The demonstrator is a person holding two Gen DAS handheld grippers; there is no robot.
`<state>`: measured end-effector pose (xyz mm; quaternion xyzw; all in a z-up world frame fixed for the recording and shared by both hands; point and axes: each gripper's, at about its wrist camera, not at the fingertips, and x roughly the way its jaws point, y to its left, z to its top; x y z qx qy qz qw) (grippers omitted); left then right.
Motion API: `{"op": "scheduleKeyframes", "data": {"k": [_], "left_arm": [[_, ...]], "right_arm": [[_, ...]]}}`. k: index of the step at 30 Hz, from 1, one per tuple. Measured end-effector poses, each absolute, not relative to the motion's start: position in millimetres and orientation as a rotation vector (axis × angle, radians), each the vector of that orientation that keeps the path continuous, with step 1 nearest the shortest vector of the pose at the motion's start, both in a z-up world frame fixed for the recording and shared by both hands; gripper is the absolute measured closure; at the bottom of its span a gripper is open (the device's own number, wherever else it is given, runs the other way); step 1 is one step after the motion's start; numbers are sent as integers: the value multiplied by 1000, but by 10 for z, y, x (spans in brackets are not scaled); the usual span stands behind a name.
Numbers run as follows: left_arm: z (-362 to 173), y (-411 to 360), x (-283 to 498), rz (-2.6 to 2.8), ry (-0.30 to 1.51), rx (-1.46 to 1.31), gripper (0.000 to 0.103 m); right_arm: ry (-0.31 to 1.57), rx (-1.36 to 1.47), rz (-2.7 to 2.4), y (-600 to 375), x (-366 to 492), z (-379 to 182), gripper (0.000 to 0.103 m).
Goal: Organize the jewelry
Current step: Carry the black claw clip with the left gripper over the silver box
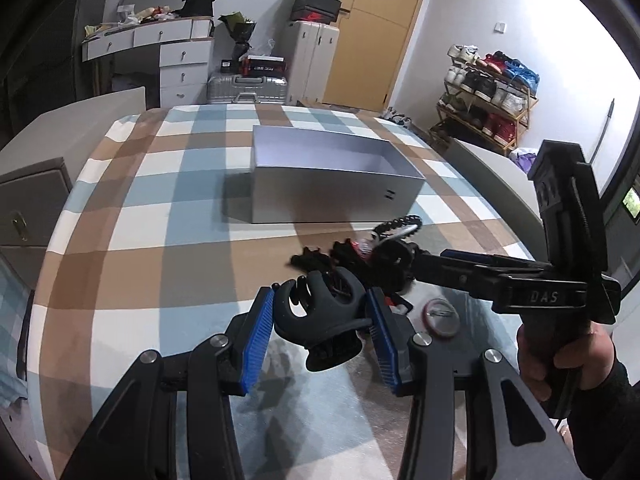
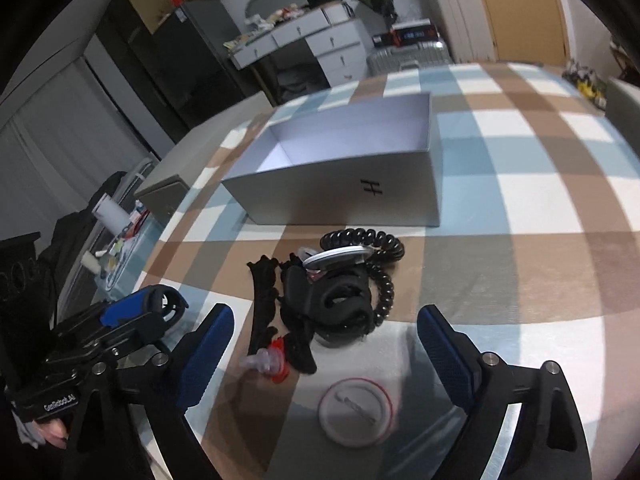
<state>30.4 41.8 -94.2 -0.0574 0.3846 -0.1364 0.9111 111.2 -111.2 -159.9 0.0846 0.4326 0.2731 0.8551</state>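
My left gripper (image 1: 322, 334) is shut on a black hair claw clip (image 1: 320, 316), held above the checked tablecloth; it shows at the left edge of the right wrist view (image 2: 148, 308). My right gripper (image 2: 324, 354) is open above a pile of accessories: a second black claw clip (image 2: 340, 300), a black coiled hair tie (image 2: 374, 252), a black scrunchie strip (image 2: 264, 304), a small red clip (image 2: 276, 360) and a white round badge (image 2: 356, 406). In the left wrist view the right gripper (image 1: 384, 264) reaches into the pile. The open grey box (image 1: 332, 172) (image 2: 348, 168) stands empty behind the pile.
The table (image 1: 160, 220) is round-edged with a blue, brown and white checked cloth. Beyond it stand a white dresser (image 1: 176, 52), a silver suitcase (image 1: 248, 88), a wooden door (image 1: 376, 32) and a shoe rack (image 1: 488, 96). A cluttered side table (image 2: 116, 232) sits left.
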Motion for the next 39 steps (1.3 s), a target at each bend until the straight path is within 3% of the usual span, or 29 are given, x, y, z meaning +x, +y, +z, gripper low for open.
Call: {"op": "scheduleKeyframes", "data": {"k": [4, 7, 10, 11, 28, 39], "left_arm": [[-939, 482, 346, -266, 790, -122, 62], [-953, 494, 376, -263, 799, -126, 62], [-961, 467, 409, -269, 806, -110, 62], [-953, 456, 411, -270, 803, -101, 62], [-770, 275, 303, -244, 771, -62, 62], [-569, 150, 198, -238, 734, -57, 62]], "right_arm": [[894, 149, 564, -1062, 1145, -1564, 17], [894, 89, 552, -985, 1147, -1577, 27], [907, 58, 556, -951, 1142, -1617, 47], [910, 54, 547, -953, 1145, -1625, 59], [804, 190, 591, -1291, 882, -1463, 60], [663, 238, 608, -1511, 520, -1070, 60]]}}
